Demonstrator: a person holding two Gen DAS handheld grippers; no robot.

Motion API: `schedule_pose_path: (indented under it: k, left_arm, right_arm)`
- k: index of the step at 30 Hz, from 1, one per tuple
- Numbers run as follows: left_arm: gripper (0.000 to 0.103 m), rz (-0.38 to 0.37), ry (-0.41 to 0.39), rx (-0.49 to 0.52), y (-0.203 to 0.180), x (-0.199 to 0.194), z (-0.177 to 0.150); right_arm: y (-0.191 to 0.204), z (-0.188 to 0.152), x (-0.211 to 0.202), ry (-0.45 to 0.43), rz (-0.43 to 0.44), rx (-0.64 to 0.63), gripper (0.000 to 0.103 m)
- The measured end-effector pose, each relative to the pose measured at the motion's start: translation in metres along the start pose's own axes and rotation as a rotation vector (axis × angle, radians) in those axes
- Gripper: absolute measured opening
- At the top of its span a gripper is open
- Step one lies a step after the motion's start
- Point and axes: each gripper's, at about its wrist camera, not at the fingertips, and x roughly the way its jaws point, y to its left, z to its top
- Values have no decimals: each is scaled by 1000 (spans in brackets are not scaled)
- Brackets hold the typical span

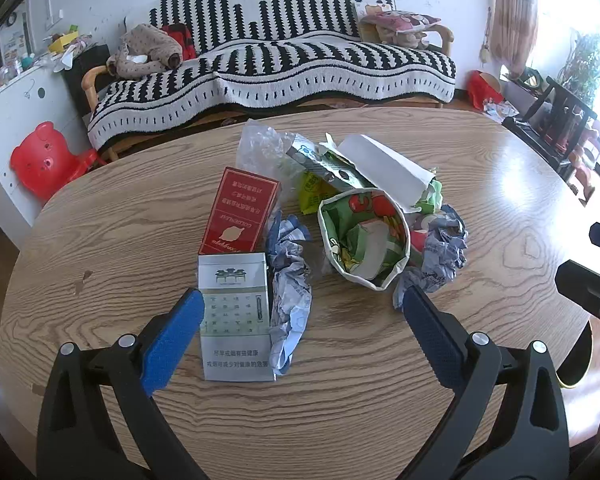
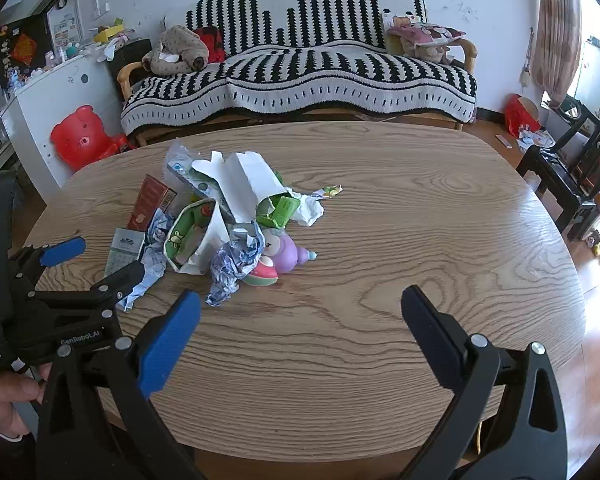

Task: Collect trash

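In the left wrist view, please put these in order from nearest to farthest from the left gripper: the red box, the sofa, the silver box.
From the left gripper:
1. Silver box, lying flat between the open fingers, toward the left one.
2. Red box, just behind the silver one, mid-table.
3. Sofa, beyond the table's far edge, against the wall.

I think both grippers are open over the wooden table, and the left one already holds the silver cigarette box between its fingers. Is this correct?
Not quite. Both the left gripper and the right gripper are open over the wooden table, but the left holds nothing. In the left wrist view the silver cigarette box lies flat on the table, with the fingers spread wide.
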Motion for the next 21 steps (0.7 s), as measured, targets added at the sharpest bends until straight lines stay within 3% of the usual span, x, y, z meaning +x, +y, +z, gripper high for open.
schedule_pose_path:
  k: [21]
  left_arm:
    - [97,-2,4,-8,2,1,0]
  right_arm:
    - [2,0,-1,1,6,0,97]
